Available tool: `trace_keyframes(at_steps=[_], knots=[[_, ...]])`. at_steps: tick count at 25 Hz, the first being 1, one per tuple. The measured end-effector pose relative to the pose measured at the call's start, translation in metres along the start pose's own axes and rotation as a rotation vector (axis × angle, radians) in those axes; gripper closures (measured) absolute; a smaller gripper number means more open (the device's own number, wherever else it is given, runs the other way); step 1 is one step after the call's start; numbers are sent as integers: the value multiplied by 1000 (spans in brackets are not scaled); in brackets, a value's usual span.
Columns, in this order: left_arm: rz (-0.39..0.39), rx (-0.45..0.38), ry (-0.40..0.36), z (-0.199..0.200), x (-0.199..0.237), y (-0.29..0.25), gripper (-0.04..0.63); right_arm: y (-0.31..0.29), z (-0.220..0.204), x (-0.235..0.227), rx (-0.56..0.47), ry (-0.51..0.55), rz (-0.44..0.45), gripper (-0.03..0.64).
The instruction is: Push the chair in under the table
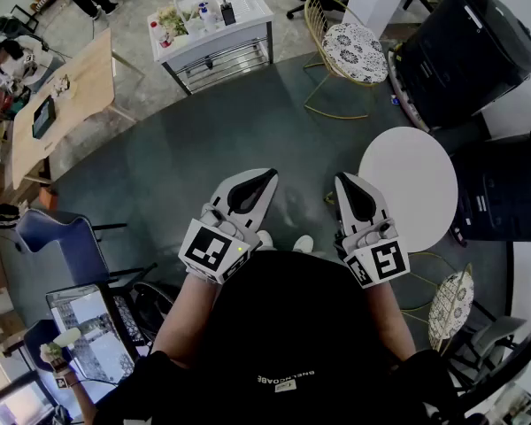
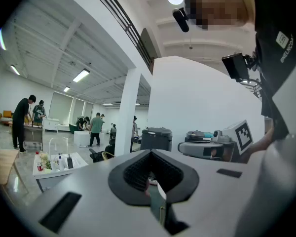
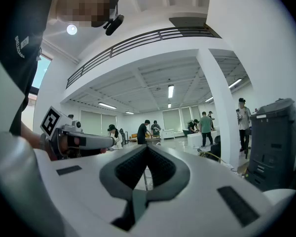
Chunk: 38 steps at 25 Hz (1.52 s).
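both grippers clamped shut and empty, chair out in the open away from the round white table

the left gripper (image 1: 264, 182) and right gripper (image 1: 350, 189) sit side by side in front of the person's chest, just to the near-left of the round white table (image 1: 407, 184), and each one has its jaws pressed together with nothing between them. the gold wire chair (image 1: 354, 51), with its patterned cushion, stands well apart from the table on the far side, bare grey floor between them, not touched by either gripper. a second cushioned chair (image 1: 451, 306) sits just beside the table's near edge. further off past the table's far-left side there's a white cart (image 1: 212, 25) with bottles on top, and a wooden desk (image 1: 71, 96) beyond that.
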State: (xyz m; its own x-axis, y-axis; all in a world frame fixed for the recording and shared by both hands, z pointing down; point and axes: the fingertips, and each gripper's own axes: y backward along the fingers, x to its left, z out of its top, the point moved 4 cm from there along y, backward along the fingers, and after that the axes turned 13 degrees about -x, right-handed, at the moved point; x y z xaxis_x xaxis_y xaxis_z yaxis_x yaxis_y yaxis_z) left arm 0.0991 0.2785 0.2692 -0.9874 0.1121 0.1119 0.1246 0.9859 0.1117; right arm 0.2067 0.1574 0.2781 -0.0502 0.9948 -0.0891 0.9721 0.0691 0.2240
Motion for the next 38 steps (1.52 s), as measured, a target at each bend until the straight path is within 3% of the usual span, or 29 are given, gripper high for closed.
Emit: trace_keyframes(at_steps=[10, 21, 29, 38], knots=[[-9, 7, -2, -3, -11, -3, 600, 3, 2, -1, 1, -1, 19, 606], [21, 28, 4, -12, -29, -12, 600, 26, 4, -24, -8, -43, -5, 606], [65, 60, -41, -20, -56, -20, 600, 58, -2, -46, -4, -98, -5, 606], [98, 86, -45, -30, -53, -25, 600, 60, -11, -58, 10, -116, 3, 606]])
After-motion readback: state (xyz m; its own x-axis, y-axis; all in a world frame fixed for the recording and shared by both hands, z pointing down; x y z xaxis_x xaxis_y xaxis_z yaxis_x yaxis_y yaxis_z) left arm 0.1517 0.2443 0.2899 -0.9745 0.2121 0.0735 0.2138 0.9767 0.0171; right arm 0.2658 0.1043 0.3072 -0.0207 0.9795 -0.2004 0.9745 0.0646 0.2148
